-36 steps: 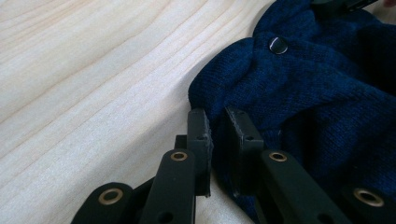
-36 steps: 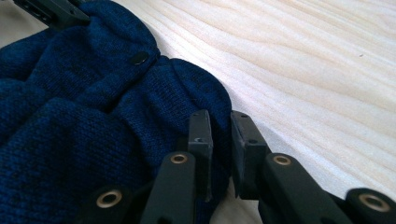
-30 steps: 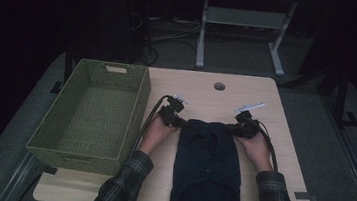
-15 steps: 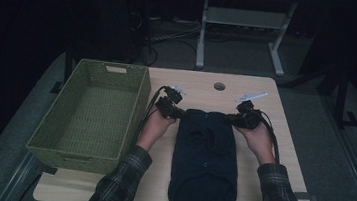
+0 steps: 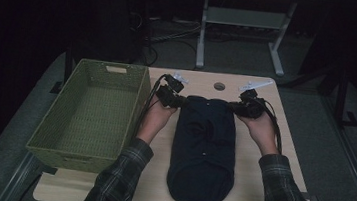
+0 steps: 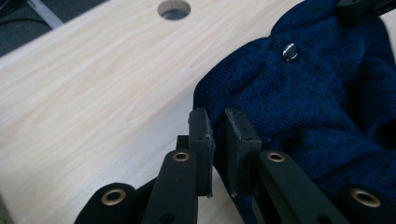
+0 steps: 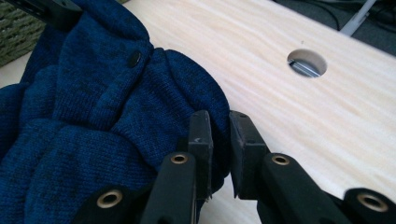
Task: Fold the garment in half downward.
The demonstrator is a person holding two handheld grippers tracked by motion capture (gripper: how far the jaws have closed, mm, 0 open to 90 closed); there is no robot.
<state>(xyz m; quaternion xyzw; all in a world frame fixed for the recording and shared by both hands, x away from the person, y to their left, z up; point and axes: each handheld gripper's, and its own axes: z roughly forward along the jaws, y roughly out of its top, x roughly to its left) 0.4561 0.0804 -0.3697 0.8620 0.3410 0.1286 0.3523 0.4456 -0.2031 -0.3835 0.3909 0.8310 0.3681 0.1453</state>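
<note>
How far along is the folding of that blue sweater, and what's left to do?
Done: the blue sweater lies folded narrow on the table. In hand: the left gripper and right gripper each pinch a far corner. Left, probably: fold it over and put it in the green basket, which holds nothing yet.

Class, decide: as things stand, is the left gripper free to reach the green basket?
Probably not yet: the left gripper is clamped on the blue sweater. The green basket sits beside it, nothing between.
</note>
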